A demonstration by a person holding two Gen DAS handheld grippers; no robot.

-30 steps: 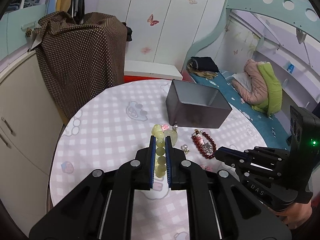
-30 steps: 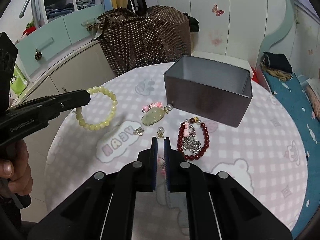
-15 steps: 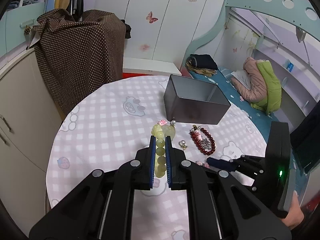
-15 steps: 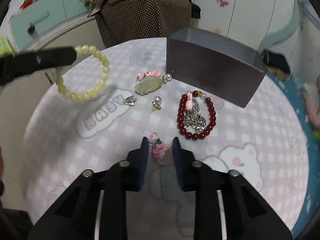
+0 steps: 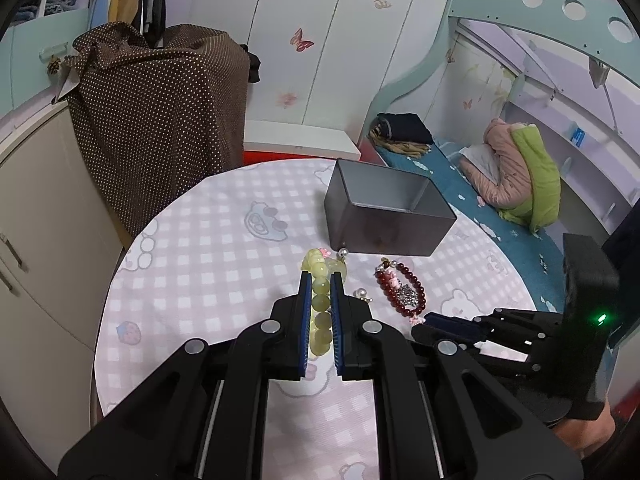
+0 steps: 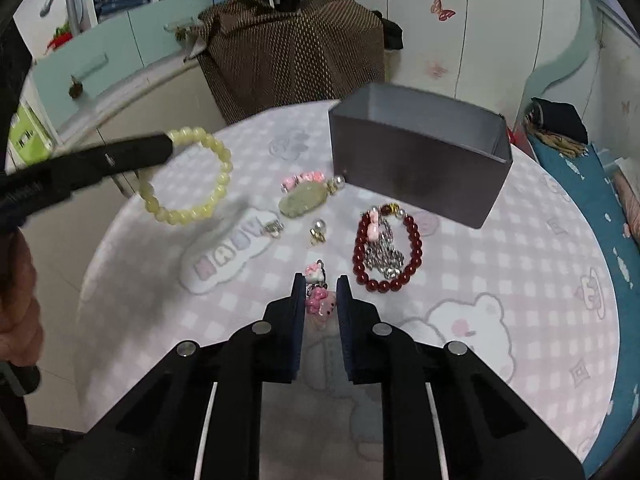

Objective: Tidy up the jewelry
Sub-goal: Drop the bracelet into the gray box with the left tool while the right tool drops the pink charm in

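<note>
Your left gripper (image 5: 320, 280) pinches the yellow bracelet (image 6: 188, 178). Your right gripper (image 6: 320, 286) has been closing around the pink charm (image 6: 318, 302), not squeezing it.

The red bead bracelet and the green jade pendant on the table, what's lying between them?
A small pearl earring lies between the red bead bracelet and the green jade pendant, on the checked tablecloth. The right wrist view shows it best.
</note>
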